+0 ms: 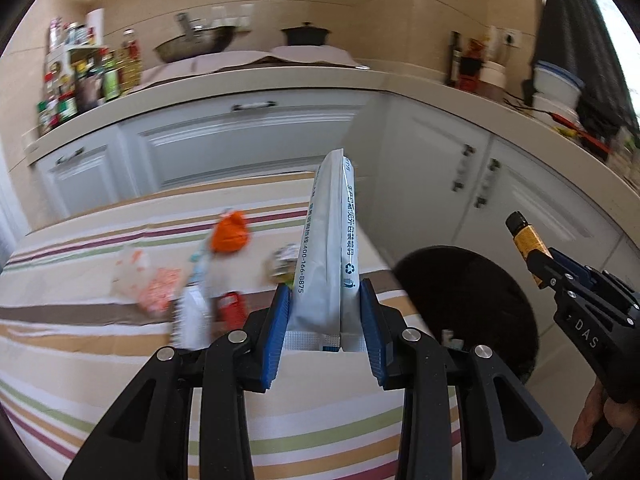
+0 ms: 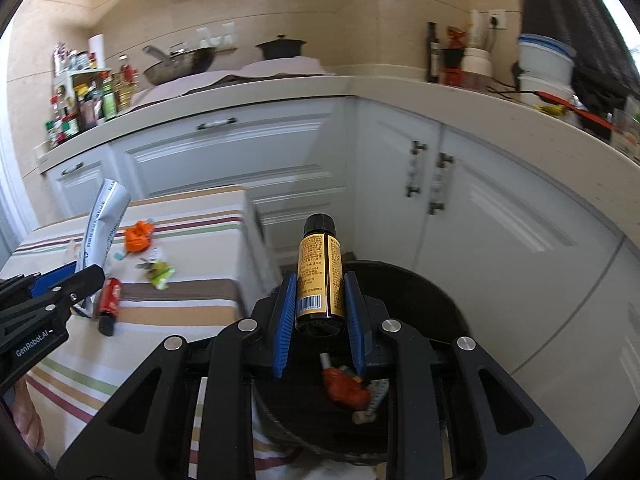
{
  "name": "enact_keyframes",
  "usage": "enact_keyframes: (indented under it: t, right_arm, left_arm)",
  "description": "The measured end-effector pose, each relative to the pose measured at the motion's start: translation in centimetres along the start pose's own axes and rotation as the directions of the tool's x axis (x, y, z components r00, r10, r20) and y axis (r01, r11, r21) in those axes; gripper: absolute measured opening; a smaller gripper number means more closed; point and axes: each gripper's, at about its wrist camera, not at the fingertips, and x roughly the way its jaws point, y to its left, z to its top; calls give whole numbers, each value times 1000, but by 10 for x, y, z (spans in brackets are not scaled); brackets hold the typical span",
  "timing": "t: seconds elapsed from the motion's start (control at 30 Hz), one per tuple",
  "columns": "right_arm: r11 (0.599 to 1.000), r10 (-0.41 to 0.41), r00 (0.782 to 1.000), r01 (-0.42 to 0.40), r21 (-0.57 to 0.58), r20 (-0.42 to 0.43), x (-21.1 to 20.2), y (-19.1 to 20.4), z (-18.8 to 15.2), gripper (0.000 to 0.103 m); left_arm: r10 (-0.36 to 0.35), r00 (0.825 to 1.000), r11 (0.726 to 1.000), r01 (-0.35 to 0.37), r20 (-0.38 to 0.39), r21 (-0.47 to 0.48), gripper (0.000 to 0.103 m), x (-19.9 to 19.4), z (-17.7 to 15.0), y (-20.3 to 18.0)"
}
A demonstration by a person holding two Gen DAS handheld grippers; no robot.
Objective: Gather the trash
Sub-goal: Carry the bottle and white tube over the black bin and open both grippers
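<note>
My left gripper (image 1: 325, 294) is shut on a tall grey-white foil pouch (image 1: 326, 248) with blue print, held upright over the striped table (image 1: 80, 360). My right gripper (image 2: 320, 284) is shut on a small amber bottle (image 2: 320, 276) with a yellow label and black cap, held above the black trash bin (image 2: 432, 300). In the bin lie an orange wrapper (image 2: 346, 390) and other scraps. On the table remain an orange wrapper (image 2: 138, 236), a green-yellow wrapper (image 2: 160, 272), a red tube (image 2: 109, 300), a white bottle (image 1: 192, 316) and a clear bag with orange bits (image 1: 140, 276).
The bin (image 1: 472, 304) stands on the tiled floor beside the table's right edge. White cabinets (image 2: 280, 160) and a curved counter (image 2: 480, 104) run behind, loaded with spice bottles (image 2: 88, 96), a wok (image 2: 176, 64), a black pot (image 2: 280, 48) and containers. A hand (image 1: 596, 420) holds the right gripper.
</note>
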Motion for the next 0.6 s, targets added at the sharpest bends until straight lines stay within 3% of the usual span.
enact_keyframes:
  t: [0.2, 0.6]
  right_arm:
    - [999, -35, 999, 35, 30, 5, 1, -25, -4, 23]
    - [994, -74, 997, 74, 76, -6, 14, -62, -12, 23]
  left_arm:
    - [-45, 999, 997, 45, -11, 62, 36, 14, 3, -37]
    - [-66, 997, 989, 72, -46, 129, 36, 43, 5, -81]
